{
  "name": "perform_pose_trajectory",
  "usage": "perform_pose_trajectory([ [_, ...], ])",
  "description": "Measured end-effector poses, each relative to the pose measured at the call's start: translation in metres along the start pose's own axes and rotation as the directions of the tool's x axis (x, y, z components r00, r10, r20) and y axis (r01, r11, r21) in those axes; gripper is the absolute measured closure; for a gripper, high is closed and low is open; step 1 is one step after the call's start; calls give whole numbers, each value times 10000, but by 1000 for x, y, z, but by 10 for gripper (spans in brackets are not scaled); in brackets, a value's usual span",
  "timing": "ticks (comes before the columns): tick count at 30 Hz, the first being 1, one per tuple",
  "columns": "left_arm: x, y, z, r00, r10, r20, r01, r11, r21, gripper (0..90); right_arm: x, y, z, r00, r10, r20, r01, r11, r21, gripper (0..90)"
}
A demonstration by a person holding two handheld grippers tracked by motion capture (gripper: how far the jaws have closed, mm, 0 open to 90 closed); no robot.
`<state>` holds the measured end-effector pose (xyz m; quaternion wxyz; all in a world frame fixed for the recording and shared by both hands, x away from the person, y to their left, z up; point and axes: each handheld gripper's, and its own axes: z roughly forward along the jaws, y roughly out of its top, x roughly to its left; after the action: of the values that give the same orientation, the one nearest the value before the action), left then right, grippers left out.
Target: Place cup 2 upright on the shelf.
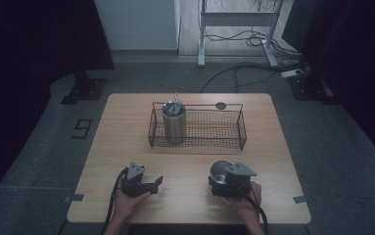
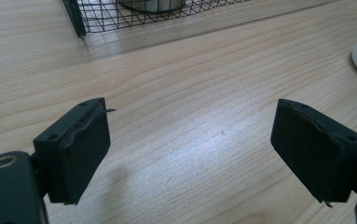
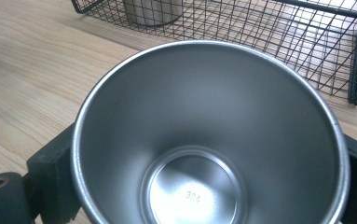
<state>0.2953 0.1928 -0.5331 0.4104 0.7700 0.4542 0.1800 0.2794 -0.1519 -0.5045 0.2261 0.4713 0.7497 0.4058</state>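
On the near right part of the table (image 1: 126, 147), the right tongs (image 1: 220, 182) pinch a steel cup (image 3: 204, 140) from both sides, in front of the wire basket (image 1: 197, 128), while the left tongs (image 1: 152, 185) stand spread over bare wood.

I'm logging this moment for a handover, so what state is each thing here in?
Steel cup: upright on the table, empty, between the right gripper's jaws.
Right gripper: jaws around the cup.
Left gripper: open, holding nothing.
Wire basket: upright on the table.
Steel tumbler: standing in the basket's left end.
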Motion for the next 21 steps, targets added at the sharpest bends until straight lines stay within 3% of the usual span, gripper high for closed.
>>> perform_pose_trajectory([
  [7, 0, 0, 0, 10000, 12, -13, -12, 10000, -27, 121, -6, -1, -2, 9995, 308, -62, -309, 9994, -170, 64],
  [21, 3, 1, -3, 10000, -89, -33, 89, 9999, -93, 123, -5, 3, -10, 9999, 93, -142, -99, 9990, -447, 64],
])
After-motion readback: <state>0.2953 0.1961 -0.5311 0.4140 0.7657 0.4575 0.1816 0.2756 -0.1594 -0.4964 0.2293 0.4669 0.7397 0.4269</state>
